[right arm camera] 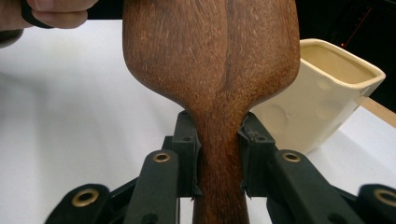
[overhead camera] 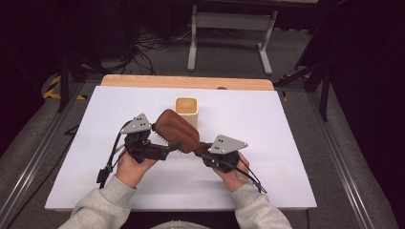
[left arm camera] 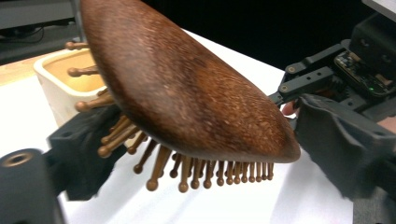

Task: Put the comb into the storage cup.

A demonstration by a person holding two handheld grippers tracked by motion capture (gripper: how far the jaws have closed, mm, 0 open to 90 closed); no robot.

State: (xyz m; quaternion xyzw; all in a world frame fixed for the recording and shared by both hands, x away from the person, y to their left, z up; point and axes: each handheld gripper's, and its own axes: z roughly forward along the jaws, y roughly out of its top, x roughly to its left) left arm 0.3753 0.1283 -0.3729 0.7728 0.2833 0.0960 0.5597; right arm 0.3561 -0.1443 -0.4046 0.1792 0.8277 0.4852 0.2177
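right gripper (right arm camera: 219, 154) — clamped on hairbrush (overhead camera: 175, 130) handle | left gripper (left arm camera: 187, 154) — apart around brush head, not pressing | cup (overhead camera: 186, 110) — no readable writing

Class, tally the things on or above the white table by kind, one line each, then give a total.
Wooden hairbrush: 1
Cream square cup: 1
Left tool and right tool: 2
Total: 4

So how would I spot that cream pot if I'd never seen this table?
Start at the white table. Toward its far middle, just behind the wooden hairbrush that the grippers hold, stands the cream pot. It is the one pale, square-mouthed, open-topped vessel there.
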